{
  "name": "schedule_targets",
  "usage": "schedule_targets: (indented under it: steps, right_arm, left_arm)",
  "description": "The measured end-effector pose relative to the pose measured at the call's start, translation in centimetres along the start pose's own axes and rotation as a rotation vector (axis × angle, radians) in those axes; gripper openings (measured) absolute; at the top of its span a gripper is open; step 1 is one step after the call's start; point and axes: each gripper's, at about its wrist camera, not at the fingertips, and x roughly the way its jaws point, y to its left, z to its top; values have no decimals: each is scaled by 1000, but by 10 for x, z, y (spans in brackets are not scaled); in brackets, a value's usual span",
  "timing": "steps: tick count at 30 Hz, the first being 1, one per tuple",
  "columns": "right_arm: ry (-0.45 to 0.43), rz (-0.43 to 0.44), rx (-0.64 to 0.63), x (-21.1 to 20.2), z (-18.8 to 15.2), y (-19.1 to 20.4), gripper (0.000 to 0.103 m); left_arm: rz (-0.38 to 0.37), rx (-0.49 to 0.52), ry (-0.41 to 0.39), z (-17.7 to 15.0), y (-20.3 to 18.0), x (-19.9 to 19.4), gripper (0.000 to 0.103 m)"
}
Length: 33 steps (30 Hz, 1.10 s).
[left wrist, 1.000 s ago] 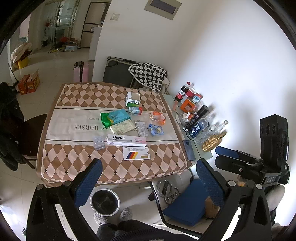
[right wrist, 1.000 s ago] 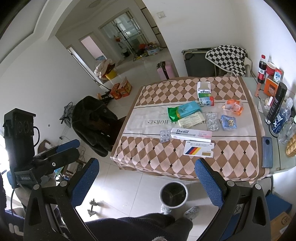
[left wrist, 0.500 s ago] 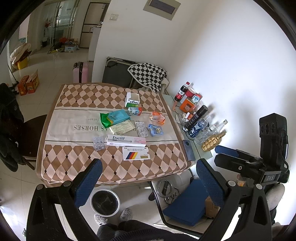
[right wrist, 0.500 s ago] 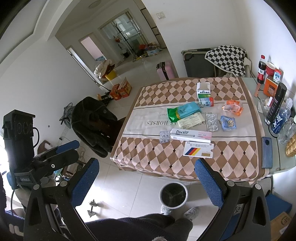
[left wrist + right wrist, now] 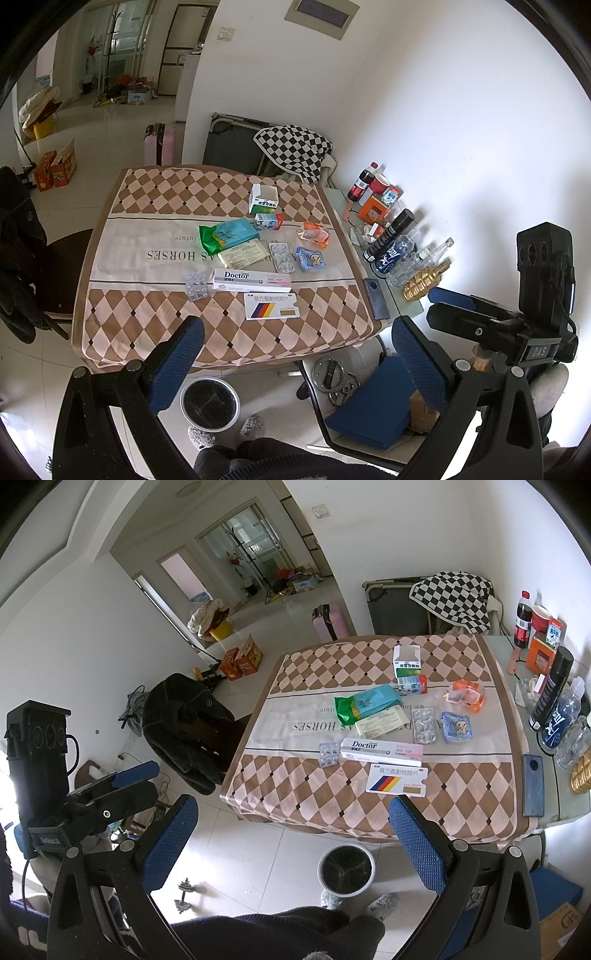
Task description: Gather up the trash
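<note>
Brown-and-cream diamond-patterned cloth covers the surface [image 5: 155, 317], which carries the trash in 1 loose cluster at its middle and right.

Items on the cloth:
- White "Doctor" toothpaste box [image 5: 252, 279], lying flat, long side across the view.
- White medicine box with red, yellow and blue stripes [image 5: 271, 305], just near of the toothpaste box.
- Small blister pack [image 5: 196, 285], touching or just left of the toothpaste box end.
- Larger blister pack [image 5: 282, 257], far-right of the toothpaste box.
- Green-and-teal pouch [image 5: 227, 232], with a pale printed leaflet [image 5: 243, 253] just near of it.
- Open white-and-green carton [image 5: 263, 199], farthest item, upright.
- Small carton [image 5: 269, 222], just near of the open carton.
- Orange wrapper [image 5: 314, 233] and blue cartoon-print wrapper [image 5: 310, 259], at the right.

Trash bin [image 5: 209, 403]: round, dark inside, on the floor beneath the near edge of the surface.

Left gripper [image 5: 295, 354]: blue-padded fingers spread wide, grasping nothing, held above the near edge.
Right gripper [image 5: 291, 834]: fingers likewise spread and empty, well apart from the items.

Dark phone [image 5: 376, 298] lies at the right edge; bottles [image 5: 391, 254] stand on the side table beyond.
</note>
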Motion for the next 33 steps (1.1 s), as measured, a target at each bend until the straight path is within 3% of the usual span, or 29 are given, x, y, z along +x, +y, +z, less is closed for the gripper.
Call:
schedule_targets:
  steps: [16, 20, 22, 26, 29, 33]
  right_arm:
    - [-3, -10, 10, 4, 2, 1, 103]
    - [11, -105, 23, 23, 10, -4, 103]
    - [36, -195, 14, 45, 11, -10, 103]
    - [143, -382, -49, 118, 5, -35, 103]
    - [273, -416, -105, 184, -4, -66, 103]
    - [468, -434, -235, 278, -14, -102, 103]
  left_arm:
    - [19, -2, -1, -2, -2, 0, 103]
    - [209, 22, -25, -5, 2, 18, 103]
    - [351, 21, -25, -10, 15, 45, 103]
    - [525, -3, 42, -31, 58, 114, 103]
    - [580, -39, 159, -58, 94, 182, 103]
    - [627, -79, 269, -80, 122, 245, 103]
